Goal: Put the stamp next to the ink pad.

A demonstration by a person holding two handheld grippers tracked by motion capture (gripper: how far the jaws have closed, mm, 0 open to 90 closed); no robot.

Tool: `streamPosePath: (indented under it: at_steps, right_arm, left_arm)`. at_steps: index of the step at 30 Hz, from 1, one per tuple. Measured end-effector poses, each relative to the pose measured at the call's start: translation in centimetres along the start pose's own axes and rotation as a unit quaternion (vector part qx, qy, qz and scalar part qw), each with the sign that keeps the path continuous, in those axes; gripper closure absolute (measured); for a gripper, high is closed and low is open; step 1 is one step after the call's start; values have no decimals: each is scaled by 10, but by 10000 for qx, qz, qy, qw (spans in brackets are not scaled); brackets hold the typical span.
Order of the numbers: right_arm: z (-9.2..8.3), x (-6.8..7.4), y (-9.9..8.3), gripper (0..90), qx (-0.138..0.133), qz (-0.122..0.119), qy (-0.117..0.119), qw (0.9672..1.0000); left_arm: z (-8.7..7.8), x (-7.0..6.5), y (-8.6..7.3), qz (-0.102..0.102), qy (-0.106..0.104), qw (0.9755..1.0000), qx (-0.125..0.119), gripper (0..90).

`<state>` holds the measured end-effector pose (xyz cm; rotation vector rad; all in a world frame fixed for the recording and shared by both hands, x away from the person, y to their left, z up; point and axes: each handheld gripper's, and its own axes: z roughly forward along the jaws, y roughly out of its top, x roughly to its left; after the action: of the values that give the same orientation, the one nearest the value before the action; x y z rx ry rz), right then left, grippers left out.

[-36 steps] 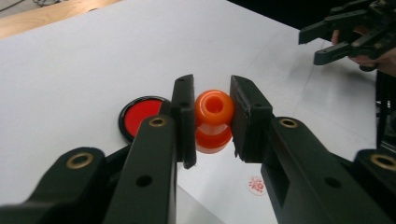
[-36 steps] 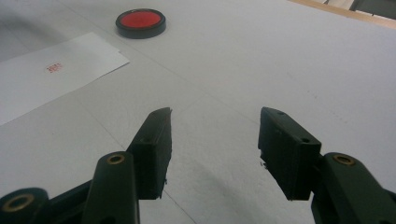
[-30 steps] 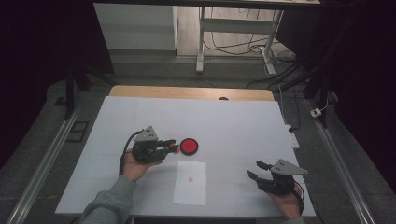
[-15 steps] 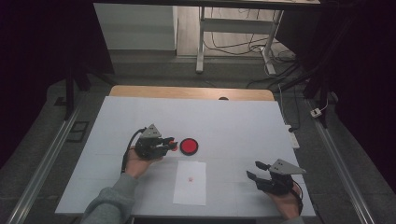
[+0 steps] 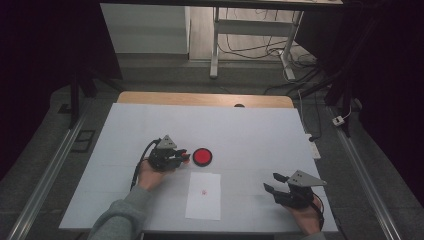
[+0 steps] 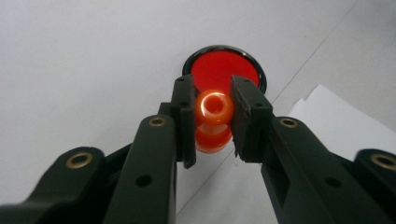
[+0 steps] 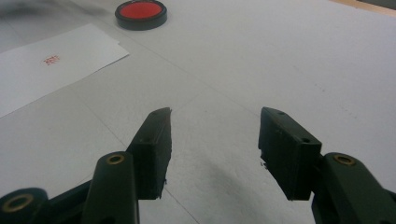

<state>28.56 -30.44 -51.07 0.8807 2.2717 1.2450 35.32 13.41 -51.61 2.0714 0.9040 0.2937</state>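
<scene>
The table (image 5: 250, 125) is lying white and wide in front of me, with a strip of its wooden top showing along the far edge. On it, near the near edge and about midway along, the sheet (image 5: 203, 195) of white paper is lying flat, bearing a small red mark (image 5: 204, 191) at its middle. Just past the sheet's far left corner, the red ink pad (image 5: 202, 156) in its black round case is sitting open on the table.

I am holding my left tongs (image 5: 181, 155) left of the pad, pointing toward it. In the left gripper view its jaws are clenching an orange stamp (image 6: 213, 120) by its rounded knob, the pads pressing on both sides of it, and the stamp is hanging down between them. The pad (image 6: 225, 70) is lying just beyond the stamp, close under the jaw tips; I cannot tell whether the stamp's foot is touching the table or the pad. A corner of the sheet (image 6: 336, 121) is showing to the right of the jaws.

I am resting my right tongs (image 5: 274, 182) near the near right corner of the table, well apart from the sheet and pad. In the right gripper view its jaws are standing about half apart, gripping nothing, with bare table between them.
</scene>
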Motion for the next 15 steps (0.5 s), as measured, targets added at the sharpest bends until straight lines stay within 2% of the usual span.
streamPosePath:
  at_steps: [8,15]
  right_arm:
    - [-1,-1,0,435,17,1,-14,10000]
    - [-2,-1,0,435,-20,-4,-59,10000]
  left_arm:
    - [10,0,-8,48,36,9996,275,716]
    - [12,-2,-10,91,50,9995,298,712]
